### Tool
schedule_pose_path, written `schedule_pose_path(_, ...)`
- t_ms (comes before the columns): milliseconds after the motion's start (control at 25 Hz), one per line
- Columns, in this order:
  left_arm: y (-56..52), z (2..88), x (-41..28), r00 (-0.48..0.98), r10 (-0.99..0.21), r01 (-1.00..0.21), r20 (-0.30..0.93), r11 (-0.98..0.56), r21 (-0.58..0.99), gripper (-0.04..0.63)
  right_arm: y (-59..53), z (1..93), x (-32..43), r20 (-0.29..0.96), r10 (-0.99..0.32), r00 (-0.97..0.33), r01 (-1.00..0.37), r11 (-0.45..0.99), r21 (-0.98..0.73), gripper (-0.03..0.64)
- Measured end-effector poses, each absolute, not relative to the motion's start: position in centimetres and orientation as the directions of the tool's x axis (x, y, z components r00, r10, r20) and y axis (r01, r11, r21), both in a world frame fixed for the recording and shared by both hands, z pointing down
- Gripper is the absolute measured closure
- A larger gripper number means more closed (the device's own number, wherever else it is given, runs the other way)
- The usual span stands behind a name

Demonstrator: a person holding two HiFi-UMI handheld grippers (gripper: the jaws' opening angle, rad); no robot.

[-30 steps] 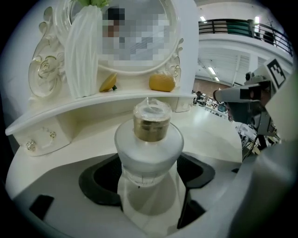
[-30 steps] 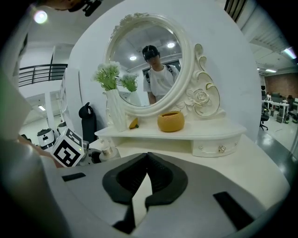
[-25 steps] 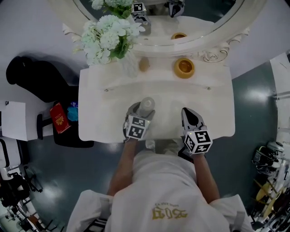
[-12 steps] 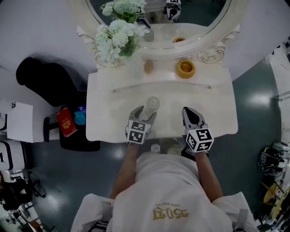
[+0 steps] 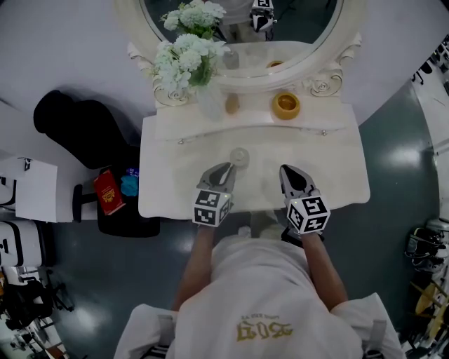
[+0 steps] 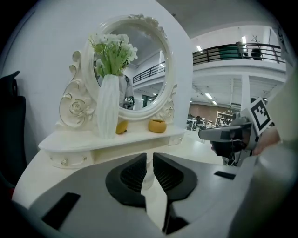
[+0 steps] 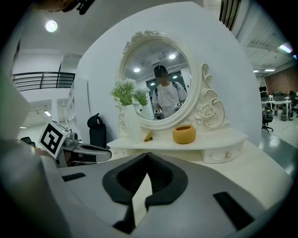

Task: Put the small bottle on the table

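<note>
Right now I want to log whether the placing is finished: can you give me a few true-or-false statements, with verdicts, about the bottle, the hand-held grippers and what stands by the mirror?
1. The small bottle stands upright on the table. True.
2. The left hand-held gripper grips the bottle. False: its jaws have just been closing and are nearly together with nothing between them. The bottle stands free just ahead of them.
3. The right hand-held gripper is shut and empty. True.
4. The orange bowl sits on the floor. False: it sits on the raised shelf below the mirror.
5. A white vase of flowers stands on that shelf. True.
</note>
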State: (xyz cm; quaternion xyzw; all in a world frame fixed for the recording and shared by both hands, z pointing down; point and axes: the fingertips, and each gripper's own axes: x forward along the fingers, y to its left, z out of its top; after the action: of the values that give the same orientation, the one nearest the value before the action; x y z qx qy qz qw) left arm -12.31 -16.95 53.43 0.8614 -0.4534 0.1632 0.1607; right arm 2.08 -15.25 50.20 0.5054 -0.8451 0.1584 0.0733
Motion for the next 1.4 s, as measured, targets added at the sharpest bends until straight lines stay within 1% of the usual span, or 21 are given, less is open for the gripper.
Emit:
schedule_pose_path(80, -16.8, 52.6, -12.4, 0.531, -0.742, -0.837, 0.408, -0.535, 0.117, 0.536, -14.9, 50.1, 2.0, 0.28, -0.831, -0.481, -0.876, 0.442, -0.192, 0.604)
schedule_pose_path(160, -16.7, 52.1, -12.6, 0.521, -0.756, -0.842, 0.398, -0.533, 0.089, 0.58, -14.7, 50.0, 1.9, 0.277, -0.831, -0.483, -0.875, 0.444, -0.192, 0.604)
schedule_pose_path(280, -16.6, 52.0, -13.1, 0.497, -0.767, -0.85, 0.406, -0.525, 0.049, 0.58, -14.5, 49.8, 1.9, 0.27, -0.834, -0.481, -0.876, 0.443, -0.193, 0.604)
schedule_pose_path(480, -16.5, 52.1, -13.8, 0.479, -0.778, -0.862, 0.406, -0.505, 0.051, 0.58, -14.4, 49.5, 1.6, 0.264, -0.834, -0.485, -0.874, 0.447, -0.193, 0.604)
schedule_pose_path(600, -16.5, 51.8, -14.1, 0.475, -0.786, -0.868, 0.395, -0.493, 0.061, 0.58, -14.2, 49.7, 1.4, 0.267, -0.831, -0.488, -0.872, 0.451, -0.193, 0.604)
schedule_pose_path(800, -16.7, 51.0, -14.8, 0.447, -0.818, -0.883, 0.362, -0.469, 0.03, 0.58, -14.2, 49.7, 1.1, 0.268, -0.829, -0.491, -0.87, 0.453, -0.193, 0.604)
schedule_pose_path(1400, -16.5, 51.8, -15.1, 0.463, -0.798, -0.877, 0.387, -0.477, 0.065, 0.58, -14.5, 49.9, 1.0, 0.283, -0.825, -0.488, -0.872, 0.447, -0.2, 0.604)
